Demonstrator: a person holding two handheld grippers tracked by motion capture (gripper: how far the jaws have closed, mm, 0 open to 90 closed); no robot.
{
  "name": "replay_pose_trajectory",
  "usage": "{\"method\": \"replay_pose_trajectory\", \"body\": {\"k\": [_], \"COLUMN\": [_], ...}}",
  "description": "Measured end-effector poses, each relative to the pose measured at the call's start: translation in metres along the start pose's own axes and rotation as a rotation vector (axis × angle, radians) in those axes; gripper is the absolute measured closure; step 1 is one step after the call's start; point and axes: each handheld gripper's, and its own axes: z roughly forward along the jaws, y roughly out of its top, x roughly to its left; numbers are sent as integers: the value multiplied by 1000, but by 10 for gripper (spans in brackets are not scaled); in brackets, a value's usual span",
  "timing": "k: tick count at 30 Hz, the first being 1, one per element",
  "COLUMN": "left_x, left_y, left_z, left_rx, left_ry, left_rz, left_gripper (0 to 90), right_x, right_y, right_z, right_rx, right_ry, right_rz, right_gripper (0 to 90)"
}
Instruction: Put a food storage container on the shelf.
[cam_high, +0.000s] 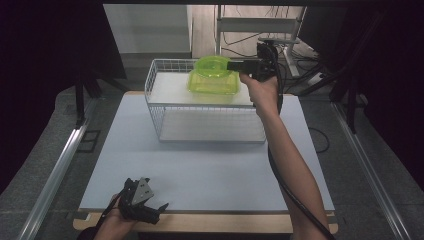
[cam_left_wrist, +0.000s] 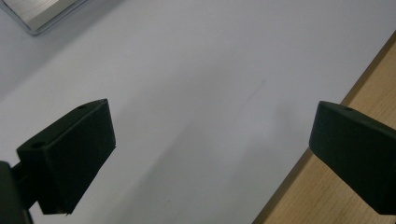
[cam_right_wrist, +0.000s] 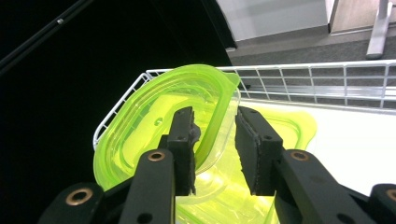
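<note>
My right gripper (cam_right_wrist: 215, 149) stands loose around the green container's (cam_high: 214, 75) rim. The container could slide off the wire rack (cam_high: 165, 67). My left gripper (cam_left_wrist: 210, 158) is empty.

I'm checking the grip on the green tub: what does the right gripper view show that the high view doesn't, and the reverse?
Right gripper view: the rim of the translucent lime-green plastic container stands between the right hand-held gripper jaws, the right pad clear of it. High view: the left hand-held gripper, open, at the near edge of the pale grey table mat. Both: the container on the white wire rack.
</note>
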Motion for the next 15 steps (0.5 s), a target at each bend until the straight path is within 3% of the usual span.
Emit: {"method": "replay_pose_trajectory", "body": {"k": [7,15], "left_x": [0,0], "left_y": [0,0], "left_z": [0,-1], "left_rx": [0,-4], "left_ry": [2,1], "left_rz": [2,-5], "left_gripper": [4,5], "right_x": [1,3], "right_y": [0,-7], "right_z": [-3,-9], "right_rx": [-28,-17], "right_ry": [6,34], "right_rz": [-23,-86], "right_gripper": [502,303]}}
